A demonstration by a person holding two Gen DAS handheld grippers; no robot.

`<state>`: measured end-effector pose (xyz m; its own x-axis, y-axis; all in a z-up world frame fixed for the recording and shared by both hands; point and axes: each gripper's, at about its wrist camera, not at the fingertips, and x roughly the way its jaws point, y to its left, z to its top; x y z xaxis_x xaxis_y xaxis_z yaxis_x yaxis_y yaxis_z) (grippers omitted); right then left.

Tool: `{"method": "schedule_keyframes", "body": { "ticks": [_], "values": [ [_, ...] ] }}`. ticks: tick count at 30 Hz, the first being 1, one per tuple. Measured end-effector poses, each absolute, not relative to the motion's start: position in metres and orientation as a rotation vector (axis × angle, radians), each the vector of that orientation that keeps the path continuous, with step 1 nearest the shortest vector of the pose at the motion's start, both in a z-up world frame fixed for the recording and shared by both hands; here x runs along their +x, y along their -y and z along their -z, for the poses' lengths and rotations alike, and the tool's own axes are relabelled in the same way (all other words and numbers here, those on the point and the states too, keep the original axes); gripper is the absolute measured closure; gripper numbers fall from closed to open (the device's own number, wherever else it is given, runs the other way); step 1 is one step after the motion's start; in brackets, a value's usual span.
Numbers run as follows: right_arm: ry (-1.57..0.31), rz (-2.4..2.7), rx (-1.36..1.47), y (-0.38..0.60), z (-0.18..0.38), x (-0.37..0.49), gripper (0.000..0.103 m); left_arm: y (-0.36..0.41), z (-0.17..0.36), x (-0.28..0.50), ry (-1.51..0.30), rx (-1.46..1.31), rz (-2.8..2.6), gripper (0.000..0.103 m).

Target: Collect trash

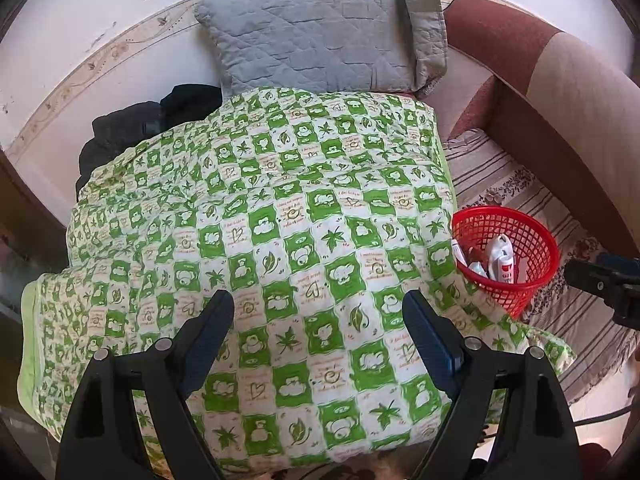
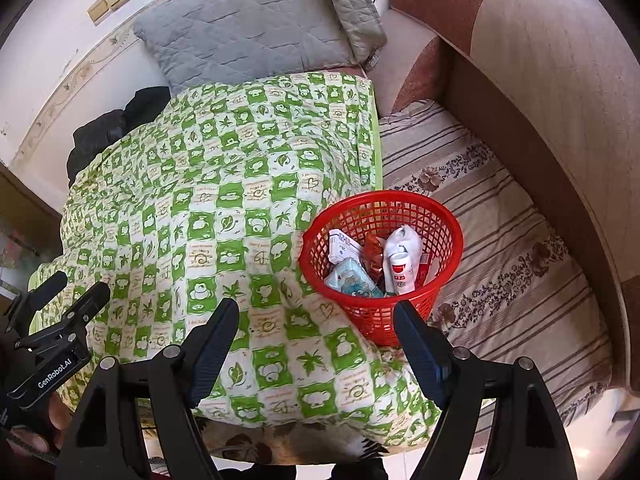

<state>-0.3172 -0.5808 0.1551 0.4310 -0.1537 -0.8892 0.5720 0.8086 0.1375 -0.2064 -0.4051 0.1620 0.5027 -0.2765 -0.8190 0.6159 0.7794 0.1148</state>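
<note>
**Right wrist view: basket filled, both tongs empty above the bed**

Right wrist view showed the red basket (image 2: 382,256) sitting on the bed where the green checked quilt (image 2: 224,216) meets the striped sheet (image 2: 500,248), leaning slightly against the quilt's raised edge. That likely kept it within reach of both hands. Inside lay the trash: a white tube (image 2: 401,264), a pale blue packet (image 2: 352,282) and a red wrapper (image 2: 374,254). The right tongs (image 2: 316,334) stood wide and empty just short of the basket; the left tongs (image 1: 318,326) hovered wide over bare quilt. A grey pillow (image 1: 320,28) and dark clothing (image 1: 132,128) lay well apart, obstructing nothing.
</note>
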Motion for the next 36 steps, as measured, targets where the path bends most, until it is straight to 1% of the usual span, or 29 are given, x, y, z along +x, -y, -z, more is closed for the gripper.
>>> {"method": "schedule_keyframes", "body": {
  "ticks": [12,26,36],
  "values": [
    [-1.036,0.559,0.461,0.556,-0.159,-0.342,0.02,0.397,-0.168,-0.223,-0.86,0.453,0.705,0.018],
    [-1.017,0.679,0.495,0.522,-0.157,-0.373,0.02,0.38,-0.16,-0.233,-0.869,0.501,0.819,0.018],
    [-0.99,0.743,0.454,0.506,-0.159,-0.386,0.02,0.378,-0.166,-0.241,-0.821,0.548,0.833,0.018]
  ]
}}
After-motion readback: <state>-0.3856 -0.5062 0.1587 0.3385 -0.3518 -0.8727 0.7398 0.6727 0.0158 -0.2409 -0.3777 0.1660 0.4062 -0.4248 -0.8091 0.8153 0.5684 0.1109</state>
